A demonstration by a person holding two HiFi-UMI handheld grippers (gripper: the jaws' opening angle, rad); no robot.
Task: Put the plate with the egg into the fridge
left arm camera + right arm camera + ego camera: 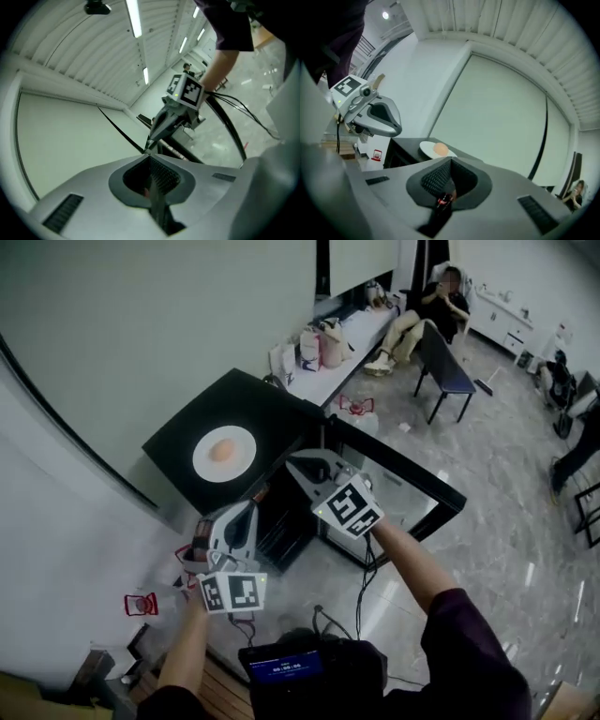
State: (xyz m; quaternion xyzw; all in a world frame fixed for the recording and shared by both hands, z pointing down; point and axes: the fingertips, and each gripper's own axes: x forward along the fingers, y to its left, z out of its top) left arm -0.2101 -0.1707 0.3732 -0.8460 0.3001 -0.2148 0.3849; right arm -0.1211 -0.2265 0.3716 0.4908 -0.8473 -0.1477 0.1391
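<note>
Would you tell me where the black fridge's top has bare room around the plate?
The fridge top is bare in a broad strip beyond the plate, toward the wall, and narrowly at its left corner. The front edge is crowded: left tongs and right tongs hover there.

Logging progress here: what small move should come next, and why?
Probably open the right gripper and ease it toward the plate rim. The plate and egg sit untouched atop the fridge, the door stands open, and the gripper is shut on nothing.
</note>
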